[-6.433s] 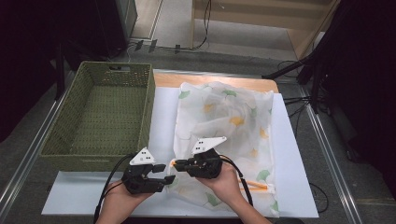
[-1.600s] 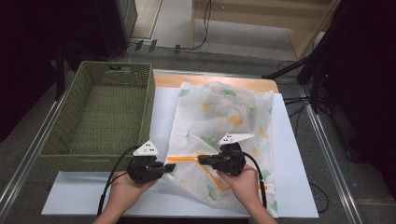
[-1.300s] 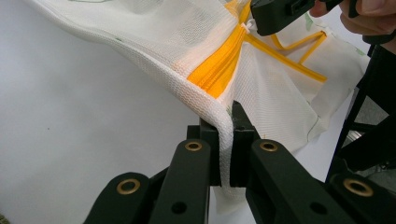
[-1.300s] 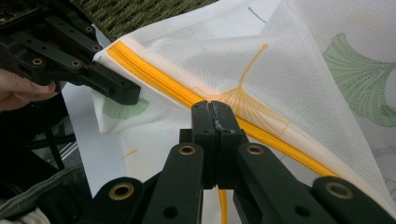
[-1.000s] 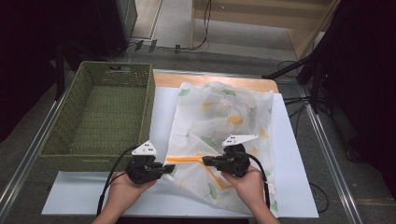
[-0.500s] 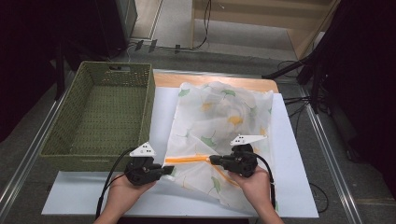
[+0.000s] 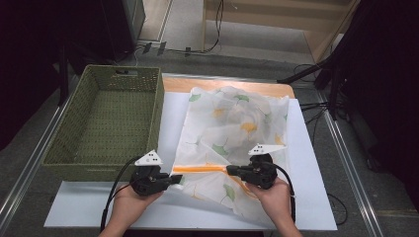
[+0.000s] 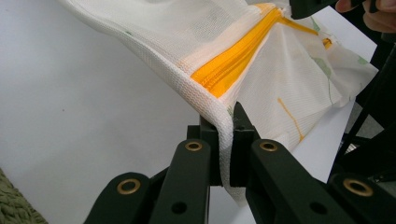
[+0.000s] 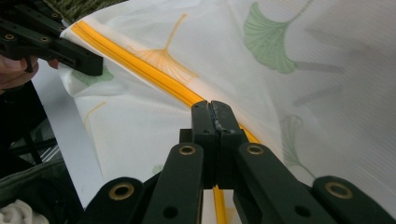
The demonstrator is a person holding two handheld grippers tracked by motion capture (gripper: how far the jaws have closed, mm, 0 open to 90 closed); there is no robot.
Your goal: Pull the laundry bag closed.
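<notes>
Both grippers' fingers pinch tight: left gripper (image 8: 224, 154) holds the mesh laundry bag's (image 7: 232, 123) corner, right gripper (image 9: 215, 135) its orange zipper (image 7: 200, 169). Pull hard, and the mesh could rip.

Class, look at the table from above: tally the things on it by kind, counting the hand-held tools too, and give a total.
Woven green rectangular basket: 1
White mesh laundry bag with green and orange leaf print and an orange zipper: 1
White sheet covering the table: 1
Black two-jaw grippers, left gripper and right gripper: 2
Total: 5
</notes>
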